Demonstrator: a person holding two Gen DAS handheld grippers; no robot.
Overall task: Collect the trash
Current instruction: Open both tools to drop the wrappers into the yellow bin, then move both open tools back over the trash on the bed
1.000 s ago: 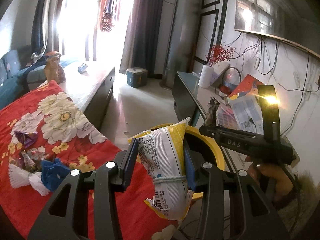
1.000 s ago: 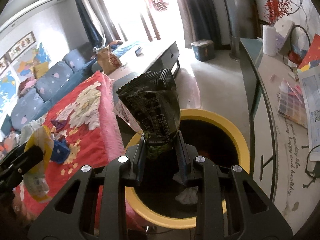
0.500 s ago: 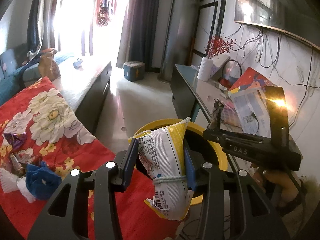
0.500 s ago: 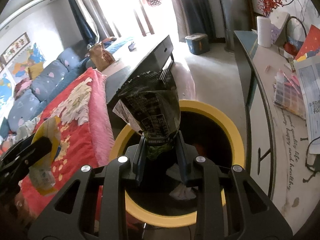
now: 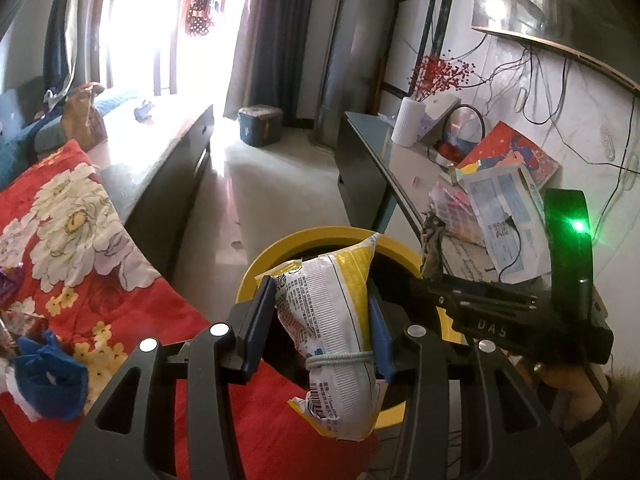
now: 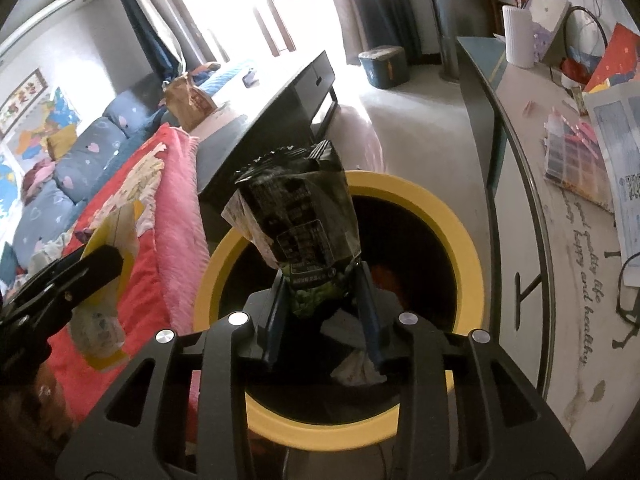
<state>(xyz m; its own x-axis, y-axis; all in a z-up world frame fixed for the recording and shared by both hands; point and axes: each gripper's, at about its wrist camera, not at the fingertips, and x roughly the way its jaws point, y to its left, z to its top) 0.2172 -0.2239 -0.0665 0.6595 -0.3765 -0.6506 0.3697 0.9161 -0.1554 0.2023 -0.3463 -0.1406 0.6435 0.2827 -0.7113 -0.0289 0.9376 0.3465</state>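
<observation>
Red floral blanket (image 5: 80, 240) beside yellow-rimmed bin (image 6: 452, 216)

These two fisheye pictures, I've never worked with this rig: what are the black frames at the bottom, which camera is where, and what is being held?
No robot arm here: a person holds a two-finger gripper in each hand, with a camera on each looking along the fingers. The black frames are the grippers themselves. In the left wrist view, the left gripper is shut on a white and yellow snack bag. In the right wrist view, the right gripper is shut on a dark snack bag, above the yellow-rimmed bin, which already holds some rubbish. More wrappers lie on the red flowered blanket.
</observation>
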